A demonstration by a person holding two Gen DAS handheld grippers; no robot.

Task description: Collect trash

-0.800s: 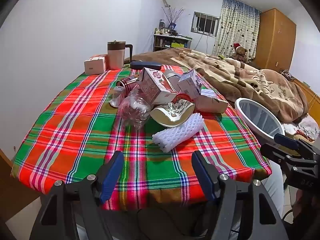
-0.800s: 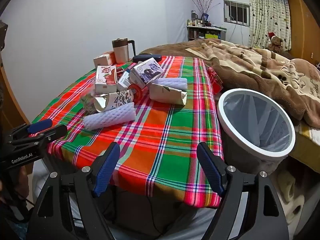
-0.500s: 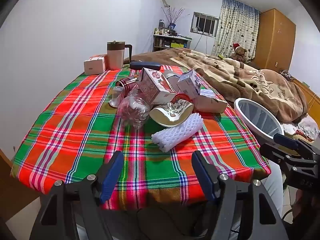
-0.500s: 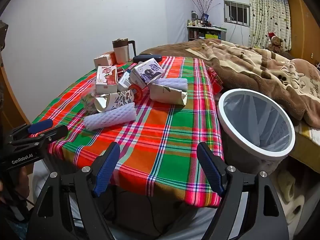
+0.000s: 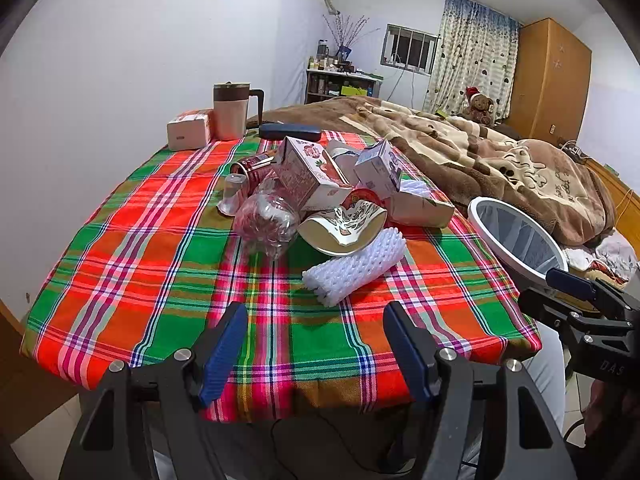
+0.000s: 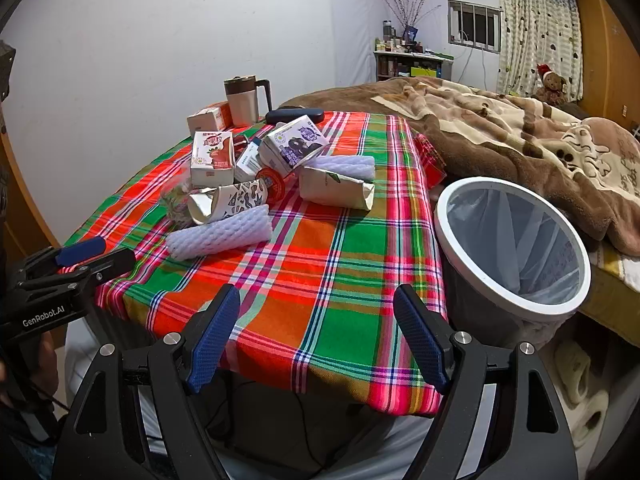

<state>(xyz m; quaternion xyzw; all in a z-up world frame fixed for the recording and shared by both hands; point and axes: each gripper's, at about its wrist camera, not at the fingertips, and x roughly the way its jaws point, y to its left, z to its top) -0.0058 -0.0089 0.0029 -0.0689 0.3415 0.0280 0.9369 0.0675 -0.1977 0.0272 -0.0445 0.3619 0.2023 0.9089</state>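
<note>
A heap of trash lies mid-table on the plaid tablecloth (image 5: pixel 160 256): a white foam net sleeve (image 5: pixel 354 266) nearest me, a crushed paper cup (image 5: pixel 344 226), a clear plastic bottle (image 5: pixel 268 218), a strawberry carton (image 5: pixel 308 174) and a purple carton (image 5: pixel 380 170). The right wrist view shows the same foam sleeve (image 6: pixel 220 236), cup (image 6: pixel 228 202) and a flattened beige carton (image 6: pixel 336 190). A white-rimmed bin (image 6: pixel 512 248) with a liner stands at the table's right edge. My left gripper (image 5: pixel 314 332) and right gripper (image 6: pixel 316 324) both hang open and empty over the near table edge.
A lidded mug (image 5: pixel 232 112), a pink box (image 5: pixel 188 130) and a dark case (image 5: pixel 290 132) sit at the table's far end. A bed with a brown blanket (image 6: pixel 520 128) lies behind the bin. The white wall runs along the left.
</note>
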